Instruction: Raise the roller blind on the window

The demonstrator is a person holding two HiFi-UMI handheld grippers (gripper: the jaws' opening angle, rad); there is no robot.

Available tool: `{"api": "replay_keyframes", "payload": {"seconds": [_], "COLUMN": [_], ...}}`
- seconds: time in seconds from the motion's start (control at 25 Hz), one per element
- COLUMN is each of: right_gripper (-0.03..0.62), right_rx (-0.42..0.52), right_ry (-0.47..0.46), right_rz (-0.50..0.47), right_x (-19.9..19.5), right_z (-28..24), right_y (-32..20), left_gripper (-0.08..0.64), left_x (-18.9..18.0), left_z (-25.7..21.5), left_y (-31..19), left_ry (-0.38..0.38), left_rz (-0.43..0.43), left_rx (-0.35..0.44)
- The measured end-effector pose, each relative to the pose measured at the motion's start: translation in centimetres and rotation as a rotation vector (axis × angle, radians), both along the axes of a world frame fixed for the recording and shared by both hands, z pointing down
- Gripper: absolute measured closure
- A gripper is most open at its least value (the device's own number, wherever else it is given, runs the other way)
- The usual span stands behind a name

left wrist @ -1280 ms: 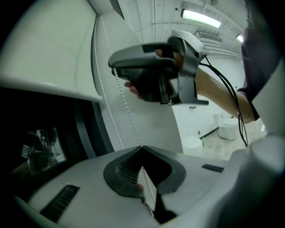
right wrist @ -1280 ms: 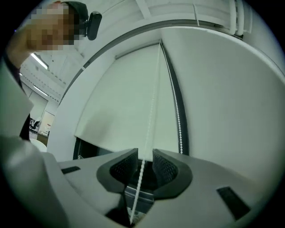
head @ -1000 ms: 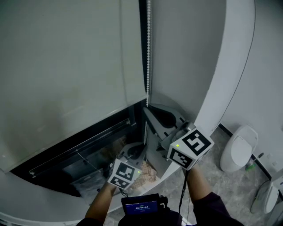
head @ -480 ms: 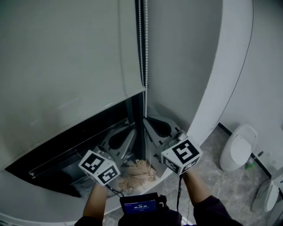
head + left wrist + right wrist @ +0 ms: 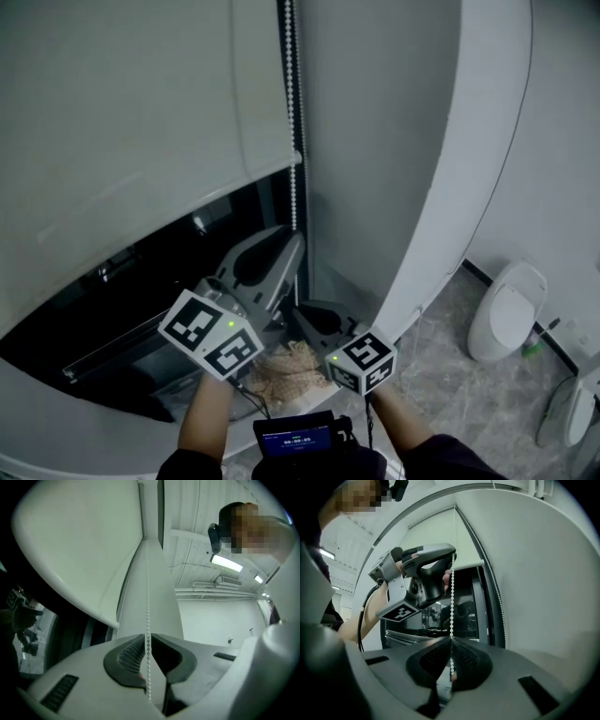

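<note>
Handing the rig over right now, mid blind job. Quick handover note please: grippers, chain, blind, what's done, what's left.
Left gripper: shut on the bead chain, the higher of the two grips.
Right gripper: shut on the same chain, just below the left.
Blind: partly up; its lower edge crosses the window, with dark glass showing beneath.
Done: part of the lift.
Left: probably keep pulling the chain hand over hand until the blind is fully raised, then release.
</note>
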State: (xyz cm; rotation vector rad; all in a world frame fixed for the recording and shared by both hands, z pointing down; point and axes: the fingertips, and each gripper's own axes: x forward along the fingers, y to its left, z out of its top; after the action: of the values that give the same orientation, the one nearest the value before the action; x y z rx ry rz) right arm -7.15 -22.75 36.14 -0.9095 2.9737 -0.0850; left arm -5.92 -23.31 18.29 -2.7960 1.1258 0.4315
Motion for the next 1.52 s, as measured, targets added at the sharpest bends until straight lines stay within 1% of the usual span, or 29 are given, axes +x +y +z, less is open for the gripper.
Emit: {"api": "replay_keyframes", "payload": {"seconds": [0.08, 0.2, 0.28, 0.36, 0.44, 0.52, 0.56, 0.6, 0.64, 0.68, 0.72, 0.76, 0.8, 0.88, 0.96, 1.04, 1.16, 1.24, 1.4, 1.44, 1.52], "right_gripper": [0.581, 0.581, 0.581, 0.581, 0.581, 0.581, 0.581, 0.580, 0.580, 0.580, 0.578, 0.577, 0.566, 0.551, 0.545, 0.543, 0.541, 0.541, 0.547, 0.571, 0.575], "right_rx": [-0.012, -0.020, -0.041, -0.089, -0.153, -0.202, -0.206, -0.195, -0.175, -0.151, -0.121, -0.086, -0.048, 0.029, 0.097, 0.152, 0.212, 0.219, 0.187, 0.180, 0.164], "right_ry": [-0.002, -0.027, -0.021, 0.007, 0.042, 0.118, 0.138, 0.115, 0.049, -0.037, -0.118, -0.180, -0.222, -0.267, -0.293, -0.303, -0.275, -0.257, -0.258, -0.246, -0.224], "right_rz": [-0.010, -0.010, -0.016, -0.032, -0.046, -0.057, -0.058, -0.053, -0.039, -0.024, -0.015, -0.018, -0.030, -0.060, -0.082, -0.099, -0.100, -0.087, -0.076, -0.077, -0.072], "right_x": [-0.2, -0.1, 0.1, 0.2, 0.4, 0.5, 0.7, 1.0, 1.5, 2.2, 2.9, 3.4, 3.7, 4.0, 4.0, 3.6, 2.2, 1.3, 0.9, 0.8, 0.6], "right_z": [0.1, -0.5, 0.0, 2.5, 6.2, 10.0, 11.1, 11.1, 9.9, 7.9, 5.4, 2.6, -0.3, -6.0, -10.7, -14.4, -17.5, -18.2, -17.6, -17.2, -16.0], "right_y": [0.7, 1.1, 1.2, 1.3, 1.6, 2.1, 2.5, 2.6, 2.5, 2.2, 1.8, 1.5, 1.3, 1.3, 1.4, 1.4, 1.1, 0.5, 0.1, 0.1, -0.1], "left_gripper": [0.548, 0.548, 0.548, 0.549, 0.548, 0.549, 0.549, 0.549, 0.549, 0.549, 0.549, 0.549, 0.549, 0.549, 0.549, 0.549, 0.549, 0.549, 0.549, 0.549, 0.549], "left_x": [0.0, 0.0, 0.1, 0.3, 0.3, -0.3, -0.7, -1.2, -1.5, -1.8, -2.0, -2.1, -2.2, -2.1, -1.8, -1.3, -0.9, -0.9, -1.0, -1.1, -1.3], "left_z": [-0.5, -0.9, -0.4, 1.9, 5.3, 7.6, 8.0, 8.2, 8.2, 8.3, 8.6, 9.1, 9.8, 11.4, 13.0, 14.8, 17.6, 19.5, 22.9, 23.6, 24.8], "left_y": [0.0, 0.3, 0.3, 0.1, -0.2, -0.3, -0.2, 0.0, 0.4, 0.6, 0.9, 1.0, 1.0, 1.1, 1.3, 1.4, 1.4, 1.4, 1.9, 1.9, 1.7], "left_ry": [0.028, 0.061, 0.066, 0.049, 0.046, 0.083, 0.105, 0.117, 0.115, 0.104, 0.093, 0.087, 0.087, 0.094, 0.091, 0.065, 0.027, 0.014, -0.017, -0.023, -0.041], "left_rz": [0.013, 0.057, 0.076, 0.080, 0.085, 0.088, 0.087, 0.083, 0.078, 0.073, 0.068, 0.065, 0.064, 0.063, 0.062, 0.054, 0.050, 0.056, 0.045, 0.039, 0.027], "left_rx": [-0.009, -0.027, -0.049, -0.084, -0.128, -0.161, -0.168, -0.167, -0.161, -0.154, -0.151, -0.155, -0.164, -0.196, -0.231, -0.257, -0.289, -0.320, -0.381, -0.394, -0.421]}}
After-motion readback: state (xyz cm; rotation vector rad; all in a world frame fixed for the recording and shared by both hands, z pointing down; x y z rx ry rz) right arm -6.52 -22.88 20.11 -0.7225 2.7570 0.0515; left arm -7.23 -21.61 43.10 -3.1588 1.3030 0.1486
